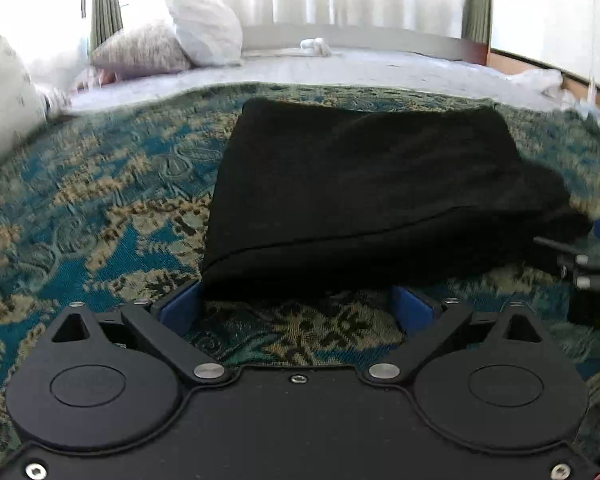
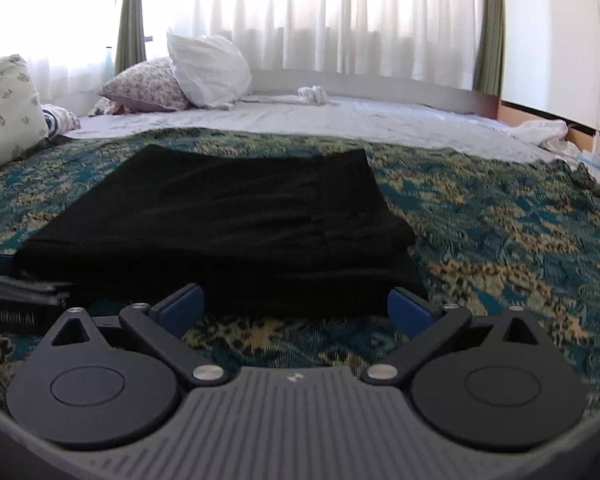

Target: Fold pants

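Patterned teal bedspread [image 2: 500, 232] on bed; folded black pants [image 2: 220, 224] lie flat on it. Left gripper [image 1: 298, 308], right gripper [image 2: 296, 306] at pants' near edge, fingers spread wide, holding nothing.

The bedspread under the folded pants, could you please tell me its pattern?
The bedspread has a teal-blue and tan ornate woven pattern, clearest in the right wrist view.

I see black pants [image 1: 364, 184] folded into a thick, roughly rectangular stack, lying flat on the blue-green/tan patterned bedspread [image 1: 100, 200]. Layers show along the near edge, w/ a fold seam running across. Top surface mostly smooth, a few soft creases. From the right wrist view the right-hand side bulges out a bit, edges not quite flush.
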{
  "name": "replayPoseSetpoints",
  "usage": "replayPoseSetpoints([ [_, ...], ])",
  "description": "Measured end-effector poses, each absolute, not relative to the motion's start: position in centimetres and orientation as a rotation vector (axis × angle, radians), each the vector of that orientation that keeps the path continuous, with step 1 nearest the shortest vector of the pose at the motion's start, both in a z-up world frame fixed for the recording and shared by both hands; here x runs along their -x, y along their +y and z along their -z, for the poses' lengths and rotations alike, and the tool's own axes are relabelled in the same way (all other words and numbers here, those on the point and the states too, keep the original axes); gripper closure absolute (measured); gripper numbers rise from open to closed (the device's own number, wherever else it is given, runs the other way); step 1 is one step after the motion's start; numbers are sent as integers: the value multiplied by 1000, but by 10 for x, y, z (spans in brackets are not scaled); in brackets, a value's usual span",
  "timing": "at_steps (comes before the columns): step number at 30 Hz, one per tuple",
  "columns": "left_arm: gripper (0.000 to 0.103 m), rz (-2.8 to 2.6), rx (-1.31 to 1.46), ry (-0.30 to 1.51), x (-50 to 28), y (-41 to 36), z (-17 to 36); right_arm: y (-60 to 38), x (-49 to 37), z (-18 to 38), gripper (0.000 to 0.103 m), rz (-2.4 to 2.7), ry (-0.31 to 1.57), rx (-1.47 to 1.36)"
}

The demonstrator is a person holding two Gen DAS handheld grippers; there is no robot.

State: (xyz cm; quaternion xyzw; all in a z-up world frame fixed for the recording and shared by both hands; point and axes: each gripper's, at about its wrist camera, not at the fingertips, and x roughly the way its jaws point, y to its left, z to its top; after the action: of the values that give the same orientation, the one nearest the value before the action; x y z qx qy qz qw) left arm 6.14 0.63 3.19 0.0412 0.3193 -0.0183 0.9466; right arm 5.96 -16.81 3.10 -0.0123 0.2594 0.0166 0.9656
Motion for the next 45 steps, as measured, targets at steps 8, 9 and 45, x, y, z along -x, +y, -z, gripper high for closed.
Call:
replayPoseSetpoints([
  [8,0,5,-56,664,-63,4,-31,-173,-62,-19,0,8,569,-13],
  [9,0,3,-58,663,-63,4,-30,-173,-61,-18,0,9,566,-12],
  [45,0,-38,-42,680,-71,3,-29,-171,-62,-10,0,-15,555,22],
])
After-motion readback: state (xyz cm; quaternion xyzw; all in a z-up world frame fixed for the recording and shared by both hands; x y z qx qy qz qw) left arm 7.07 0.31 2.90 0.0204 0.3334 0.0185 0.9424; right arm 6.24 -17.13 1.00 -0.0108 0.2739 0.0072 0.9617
